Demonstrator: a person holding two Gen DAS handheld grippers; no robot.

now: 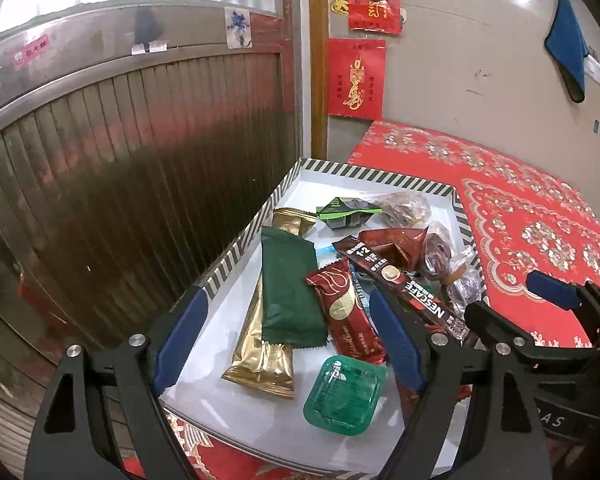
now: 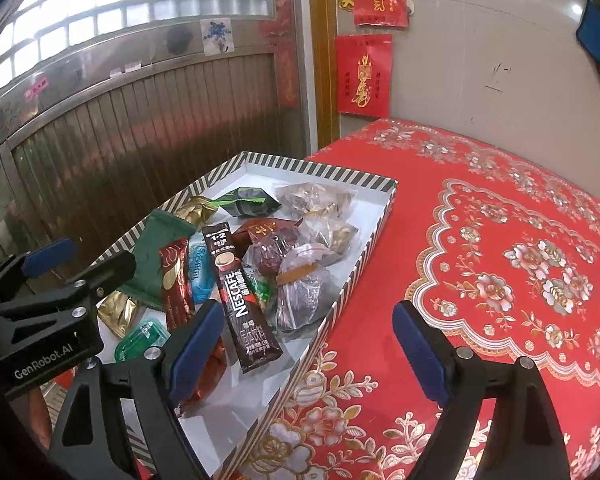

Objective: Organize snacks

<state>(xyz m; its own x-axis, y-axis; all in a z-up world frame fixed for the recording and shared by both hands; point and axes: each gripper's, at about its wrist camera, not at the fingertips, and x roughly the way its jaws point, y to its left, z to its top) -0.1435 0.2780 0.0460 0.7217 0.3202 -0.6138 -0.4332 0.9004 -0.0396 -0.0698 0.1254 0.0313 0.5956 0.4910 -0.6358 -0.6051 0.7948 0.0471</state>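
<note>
Here, a shallow box [image 1: 342,170] with a black-and-white striped rim and white floor sits on the left part of a red floral tablecloth [image 2: 500,240], close to a ribbed metal door [image 1: 120,140].

Left gripper [image 1: 288,340]: fingers spread wide, nothing between them, poised over the near left part of the box. Under it lie a dark green wrapper [image 1: 290,292] on top of a long gold packet [image 1: 260,344], a red-brown coffee stick [image 1: 346,312] just right of them, and a green sauce cup [image 1: 342,394] nearest the camera.

Right gripper [image 2: 312,344]: fingers also spread wide, gripping nothing. It straddles the box's right rim, its left finger [image 2: 196,348] over the box floor and its right finger [image 2: 420,352] over the cloth.

A dark Nescafé stick [image 2: 242,292] lies slantwise across the middle of the box, overlapping the other packets. Right of it are clear bags of dark red dried fruit [image 2: 300,288], filling the right side as far as the far end. A dark green-and-black pouch [image 1: 346,214] rests near the far end. A folded red wrapper [image 1: 396,242] sits between the pouch and the bags.

On the far wall hang two red paper charms [image 1: 356,76].
</note>
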